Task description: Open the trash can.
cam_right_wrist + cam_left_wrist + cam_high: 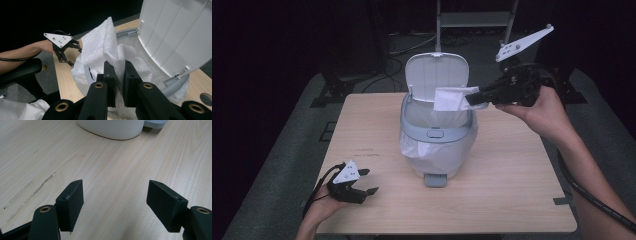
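1. Dark room surrounds a light wooden table (512, 165), where a grey pedal bin (438, 145) stands with its lid (437, 75) raised.
2. The right gripper (474, 97) pinches a white paper towel (451, 98) tightly, just above the bin opening.
3. The left gripper (364, 182) rests low near the table edge, jaws wide and empty.
4. To do it well, bring the towel over the middle of the liner (80, 72) before letting go; it possibly already touches the rim.
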`<control>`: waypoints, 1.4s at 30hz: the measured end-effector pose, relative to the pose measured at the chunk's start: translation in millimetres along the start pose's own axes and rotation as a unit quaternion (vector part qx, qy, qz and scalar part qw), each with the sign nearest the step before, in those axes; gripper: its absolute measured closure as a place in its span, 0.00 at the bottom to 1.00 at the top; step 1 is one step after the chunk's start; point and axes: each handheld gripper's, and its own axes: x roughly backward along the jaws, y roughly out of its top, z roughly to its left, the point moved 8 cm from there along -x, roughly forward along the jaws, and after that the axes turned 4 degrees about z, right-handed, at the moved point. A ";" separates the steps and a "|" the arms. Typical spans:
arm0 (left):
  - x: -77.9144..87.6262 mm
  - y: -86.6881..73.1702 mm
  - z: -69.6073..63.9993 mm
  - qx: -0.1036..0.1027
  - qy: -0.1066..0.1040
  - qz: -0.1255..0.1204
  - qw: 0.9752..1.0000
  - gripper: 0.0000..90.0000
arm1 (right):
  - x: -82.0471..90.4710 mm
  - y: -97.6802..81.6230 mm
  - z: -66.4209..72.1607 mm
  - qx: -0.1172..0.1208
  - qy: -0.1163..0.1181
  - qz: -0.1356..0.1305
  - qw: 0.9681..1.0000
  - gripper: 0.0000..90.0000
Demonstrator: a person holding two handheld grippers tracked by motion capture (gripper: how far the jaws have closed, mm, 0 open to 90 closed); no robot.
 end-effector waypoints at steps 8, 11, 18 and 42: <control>0.1 -1.1 0.1 -0.002 0.001 0.002 1.000 0.32 | -15.1 9.6 0.7 0.001 0.013 0.004 1.000 0.92; 0.4 -1.5 0.1 -0.002 0.001 0.003 1.000 0.32 | -20.2 12.4 0.6 0.003 0.017 0.007 1.000 0.92; 1.3 -1.3 -0.1 -0.001 0.002 0.000 1.000 0.32 | -31.8 17.2 -1.3 0.000 0.021 0.013 1.000 0.92; 1.5 -2.7 -0.2 -0.004 0.001 0.002 1.000 0.32 | -67.0 14.6 -17.2 -0.018 0.030 0.033 0.999 0.91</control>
